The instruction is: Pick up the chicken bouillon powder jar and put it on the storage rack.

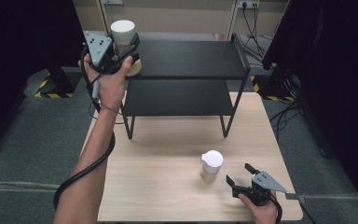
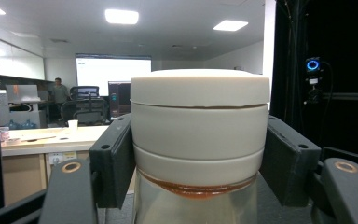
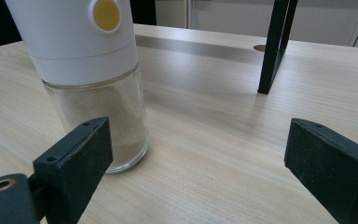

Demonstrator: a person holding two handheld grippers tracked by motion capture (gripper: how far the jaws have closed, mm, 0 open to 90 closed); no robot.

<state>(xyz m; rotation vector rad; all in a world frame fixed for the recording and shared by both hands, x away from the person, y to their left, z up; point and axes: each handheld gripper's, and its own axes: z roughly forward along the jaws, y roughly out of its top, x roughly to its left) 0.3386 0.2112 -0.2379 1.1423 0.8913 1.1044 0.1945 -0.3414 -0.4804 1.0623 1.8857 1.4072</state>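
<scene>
My left gripper (image 1: 129, 50) is shut on a white-capped glass jar (image 1: 123, 33) with reddish contents, held at the left end of the black shelf's top board (image 1: 191, 58). In the left gripper view the jar (image 2: 199, 135) sits squeezed between both black pads (image 2: 114, 163). A second jar (image 1: 211, 165), white cap over pale powder, stands upright on the wooden table (image 1: 158, 186). My right gripper (image 1: 242, 175) rests open just right of it. In the right gripper view that jar (image 3: 86, 70), with a yellow button, stands left of centre beyond the left pad (image 3: 77, 161).
The black two-tier shelf has a lower board (image 1: 177, 98) and thin legs (image 1: 227, 123) on the table's far half. One leg (image 3: 272, 46) rises ahead in the right gripper view. Dark curtains flank both sides; cables lie on the floor at right (image 1: 284, 112).
</scene>
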